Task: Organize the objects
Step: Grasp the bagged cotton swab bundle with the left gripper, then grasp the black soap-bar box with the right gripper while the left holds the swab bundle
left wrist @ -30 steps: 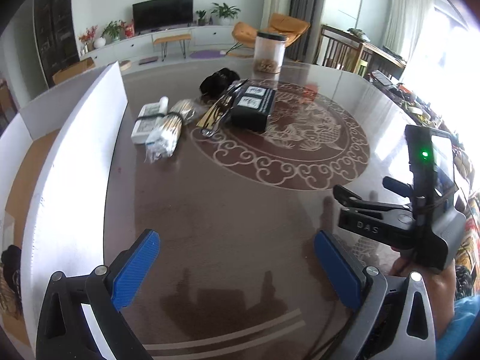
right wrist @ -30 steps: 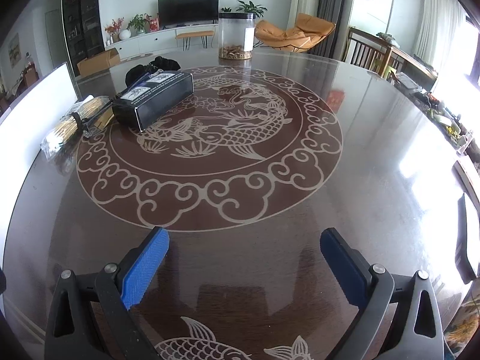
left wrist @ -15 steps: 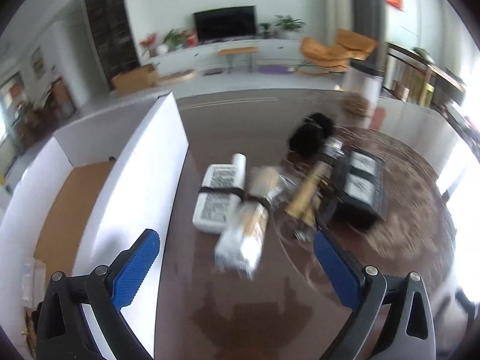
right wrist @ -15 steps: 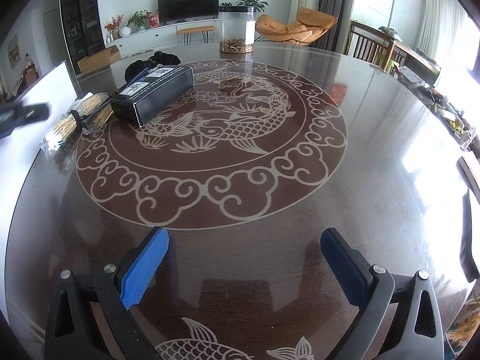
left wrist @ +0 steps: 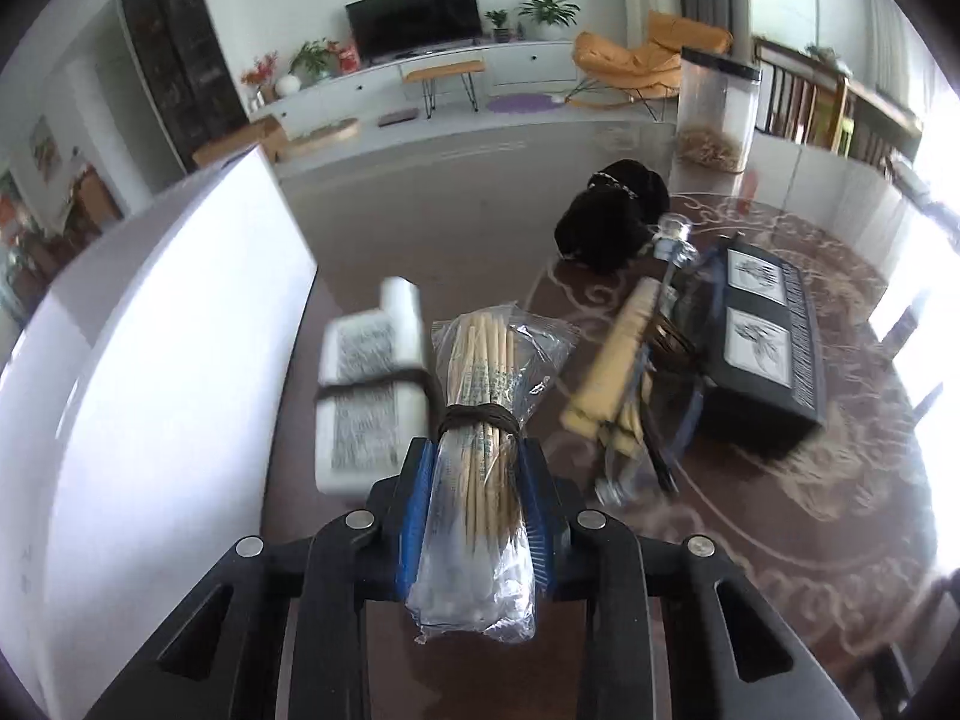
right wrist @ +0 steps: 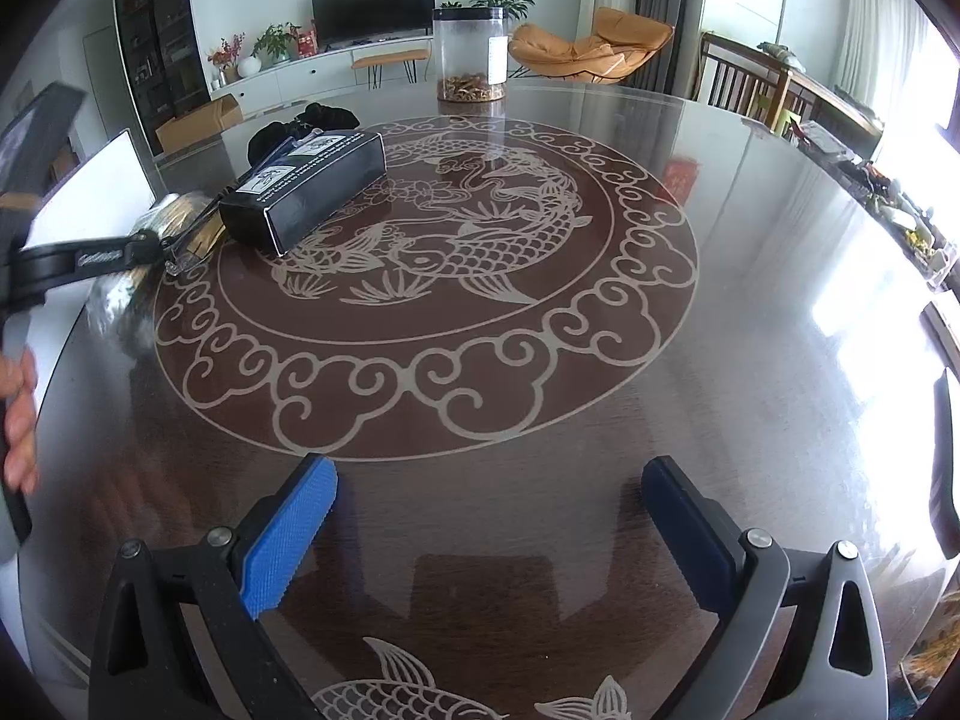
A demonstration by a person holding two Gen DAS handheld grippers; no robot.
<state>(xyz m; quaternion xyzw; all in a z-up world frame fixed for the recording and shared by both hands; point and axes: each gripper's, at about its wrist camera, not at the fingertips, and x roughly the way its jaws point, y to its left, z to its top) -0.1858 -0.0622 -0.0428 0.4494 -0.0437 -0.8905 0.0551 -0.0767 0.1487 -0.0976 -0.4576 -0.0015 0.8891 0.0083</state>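
Observation:
My left gripper [left wrist: 477,468] is shut on a clear bag of wooden sticks [left wrist: 480,420], tied with a dark band; its blue pads press both sides of the bag. Beside the bag lie a white banded packet [left wrist: 366,396], a beige bundle in plastic [left wrist: 624,360], a black box [left wrist: 762,336] and a black pouch [left wrist: 612,216]. In the right wrist view my right gripper [right wrist: 486,498] stands open over bare table, and the black box [right wrist: 306,186] lies far left. The left gripper's body [right wrist: 72,258] and a hand [right wrist: 18,414] show at that view's left edge.
A tall white box wall [left wrist: 144,360] stands left of the items. A clear jar with a black lid [right wrist: 471,54] stands at the table's far side. The round dark table [right wrist: 750,312] bears a fish-and-cloud pattern. Chairs and a TV cabinet lie beyond.
My left gripper moved over to the item pile and went from wide open to shut on the bag of sticks. The right gripper kept still and open.

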